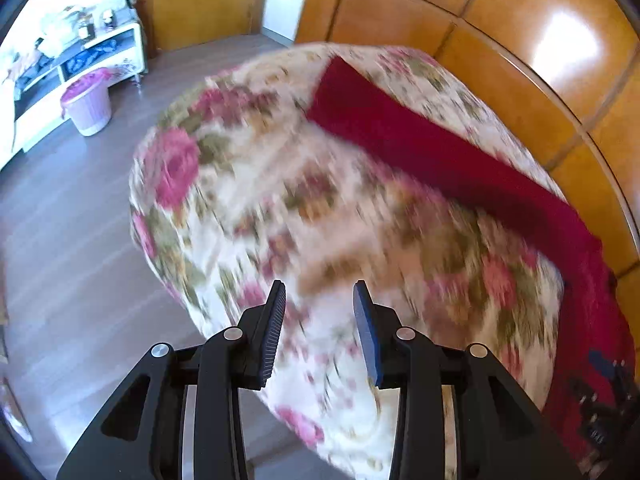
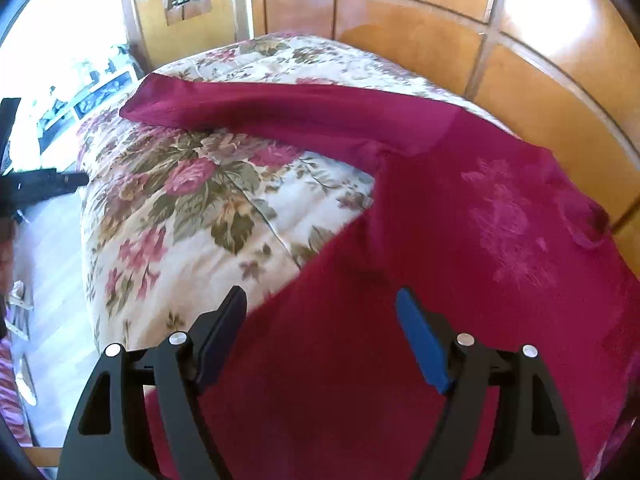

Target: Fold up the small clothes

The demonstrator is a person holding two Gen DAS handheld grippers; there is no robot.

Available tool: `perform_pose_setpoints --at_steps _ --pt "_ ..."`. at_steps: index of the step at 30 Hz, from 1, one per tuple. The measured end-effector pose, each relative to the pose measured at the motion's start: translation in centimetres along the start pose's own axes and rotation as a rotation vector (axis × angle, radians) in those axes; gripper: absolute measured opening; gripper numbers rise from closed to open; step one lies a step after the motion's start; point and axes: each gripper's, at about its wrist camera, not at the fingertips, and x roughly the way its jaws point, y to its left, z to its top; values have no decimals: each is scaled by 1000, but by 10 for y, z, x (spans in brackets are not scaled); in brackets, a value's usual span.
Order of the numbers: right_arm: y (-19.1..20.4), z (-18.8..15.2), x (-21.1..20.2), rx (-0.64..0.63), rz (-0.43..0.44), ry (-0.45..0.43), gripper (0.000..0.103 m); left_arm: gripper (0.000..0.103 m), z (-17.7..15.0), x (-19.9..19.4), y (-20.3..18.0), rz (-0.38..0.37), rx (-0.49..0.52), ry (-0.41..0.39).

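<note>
Our left gripper point(image 1: 319, 292) hangs over the floral bedspread point(image 1: 248, 208) with its jaws partly apart and nothing between them; that view is smeared with blur. From there we see the red garment point(image 1: 440, 152) as a long band along the bed's far side, next to the wooden wall panels point(image 1: 520, 32), well apart from the fingertips. A lilac bin point(image 1: 88, 104) stands on the floor beside a white shelf unit point(image 1: 100, 60).

Through the right wrist view, our right gripper point(image 2: 322, 296) stands wide open and empty just above the red garment point(image 2: 460, 208), which spreads beneath it, one sleeve stretching left across the floral bedspread point(image 2: 192, 208).
</note>
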Motion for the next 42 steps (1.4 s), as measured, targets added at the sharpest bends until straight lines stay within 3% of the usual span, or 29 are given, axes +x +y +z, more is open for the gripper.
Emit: perform_pose_setpoints --at_steps 6,7,8,13,16,18,20,23,27,29,31,32,35,39,42 --pt "-25 -27 -27 79 -34 -8 79 38 -19 -3 3 -11 -24 17" --pt "-28 -30 -28 85 -34 -7 79 48 -17 -4 5 -1 -31 8" --pt "-31 -34 -29 89 -35 -5 79 51 -12 -6 7 3 -40 -8" --pt "-29 -32 -25 70 -30 -8 79 51 26 -7 14 17 -60 -82" --pt "-26 -19 -16 70 -26 -20 77 51 54 8 13 15 -60 -83" --pt "-21 -6 -7 35 -21 -30 68 51 74 21 14 60 -63 -109" --pt "-16 7 3 -6 -25 -32 53 51 93 34 18 97 -68 -120" --pt "-6 34 24 -77 -57 -55 47 51 117 56 23 103 -74 -92" --pt "10 76 64 -183 -136 -70 46 51 133 68 15 104 -33 -111" --pt "15 90 88 -231 -201 -60 46 39 138 73 11 107 -7 -107" --pt "16 100 115 -263 -241 -19 45 9 142 73 7 84 11 -107" --pt "15 101 124 -271 -226 2 36 2 144 72 1 52 33 -102" --pt "16 101 124 -302 -205 -3 4 0 148 70 -3 38 49 -106" --pt "0 102 95 -227 -84 -28 3 0 161 46 22 -88 -105 -157" --pt "-11 96 68 -184 55 -50 3 0 163 32 29 -58 -114 -193"
